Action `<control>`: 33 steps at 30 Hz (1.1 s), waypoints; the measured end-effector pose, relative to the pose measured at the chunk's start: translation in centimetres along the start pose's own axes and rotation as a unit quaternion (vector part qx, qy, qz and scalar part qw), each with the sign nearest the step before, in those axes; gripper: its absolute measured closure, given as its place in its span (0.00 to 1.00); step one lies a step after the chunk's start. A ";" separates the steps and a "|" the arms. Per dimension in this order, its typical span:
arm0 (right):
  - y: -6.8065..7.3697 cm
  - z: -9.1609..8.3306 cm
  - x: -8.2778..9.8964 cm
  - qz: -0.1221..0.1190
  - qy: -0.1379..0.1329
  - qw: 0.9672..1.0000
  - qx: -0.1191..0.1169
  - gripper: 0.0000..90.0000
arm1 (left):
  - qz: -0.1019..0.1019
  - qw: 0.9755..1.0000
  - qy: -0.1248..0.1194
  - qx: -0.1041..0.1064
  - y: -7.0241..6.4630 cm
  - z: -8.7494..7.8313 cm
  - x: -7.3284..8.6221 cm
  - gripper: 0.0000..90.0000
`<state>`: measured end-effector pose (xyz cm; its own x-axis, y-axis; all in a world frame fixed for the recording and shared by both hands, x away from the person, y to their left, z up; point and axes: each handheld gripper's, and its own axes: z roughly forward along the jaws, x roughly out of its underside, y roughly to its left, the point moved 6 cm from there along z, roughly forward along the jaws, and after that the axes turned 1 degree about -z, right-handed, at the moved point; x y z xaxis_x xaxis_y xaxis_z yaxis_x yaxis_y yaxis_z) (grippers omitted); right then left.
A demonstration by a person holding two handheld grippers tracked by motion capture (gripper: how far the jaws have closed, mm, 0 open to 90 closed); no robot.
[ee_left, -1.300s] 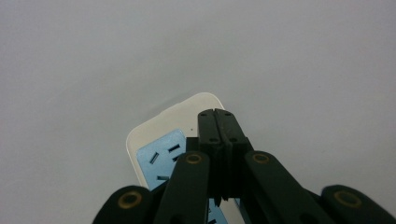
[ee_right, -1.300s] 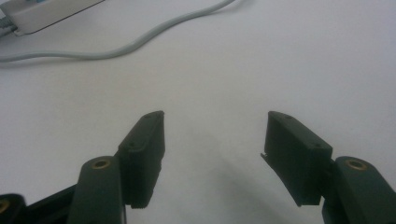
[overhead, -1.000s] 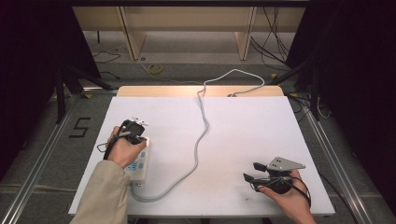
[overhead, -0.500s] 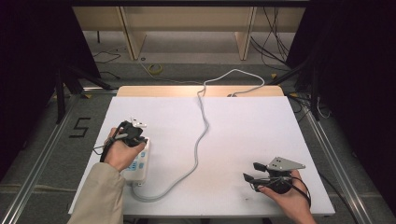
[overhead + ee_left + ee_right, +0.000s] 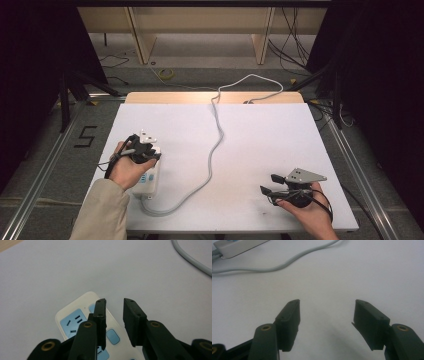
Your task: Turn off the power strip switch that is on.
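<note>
I am watching my left gripper [image 5: 114,315] over the white power strip [image 5: 149,177] at the table's [image 5: 260,135] near-left corner; its jaws have just been opening and are now standing slightly apart with nothing clamped between them, whereas a second ago they were closer together. My right gripper [image 5: 325,315] is resting wide open above bare tabletop, unmoved.

Glossy white plastic power strip [image 5: 82,317], smooth grey rubbery cable [image 5: 216,145], matt white tabletop [image 5: 270,135]
</note>
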<state>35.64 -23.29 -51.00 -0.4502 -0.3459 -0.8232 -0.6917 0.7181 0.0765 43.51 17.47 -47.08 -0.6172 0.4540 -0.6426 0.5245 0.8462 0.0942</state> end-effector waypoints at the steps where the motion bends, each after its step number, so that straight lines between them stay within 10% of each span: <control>1: 0.0 0.0 0.0 0.000 0.000 1.000 0.000 0.43 | -0.001 1.000 0.000 0.002 -0.1 -0.1 0.1 0.78; 33: 0.1 0.1 -0.1 -0.001 -0.001 1.000 -0.003 0.43 | 0.026 0.998 -0.037 0.039 -0.7 -1.4 2.4 0.42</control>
<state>35.62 -23.14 -50.99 -0.4474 -0.3455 -0.8249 -0.6963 0.7134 0.0789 40.79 18.36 -47.64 -0.5444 0.4721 -0.6934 0.6001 0.7967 0.0712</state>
